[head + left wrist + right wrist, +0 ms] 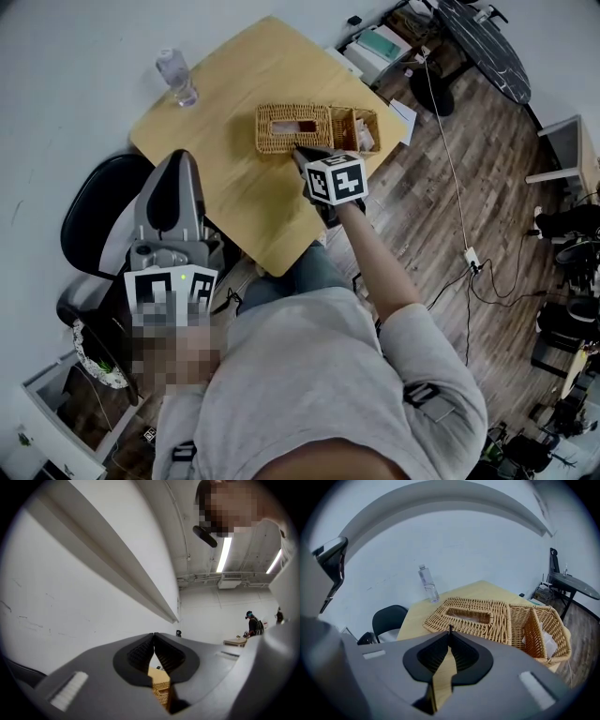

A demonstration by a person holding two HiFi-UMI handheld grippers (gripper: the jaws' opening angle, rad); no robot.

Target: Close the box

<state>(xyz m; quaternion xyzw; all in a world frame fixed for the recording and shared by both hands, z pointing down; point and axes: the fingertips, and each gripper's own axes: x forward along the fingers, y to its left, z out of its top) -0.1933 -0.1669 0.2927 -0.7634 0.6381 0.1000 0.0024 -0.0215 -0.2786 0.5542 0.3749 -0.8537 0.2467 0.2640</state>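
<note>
right tool (450, 629), pressed together and empty, points down just at the near edge of the slotted wicker lid (469, 616). the lid lies flat on the tabletop (244, 206), against the open box (541, 632) on its right. left tool (154, 634), also pressed together and empty, hangs off the tabletop near the chair (94, 220). a water bottle (176, 77) stands at the far corner.
</note>
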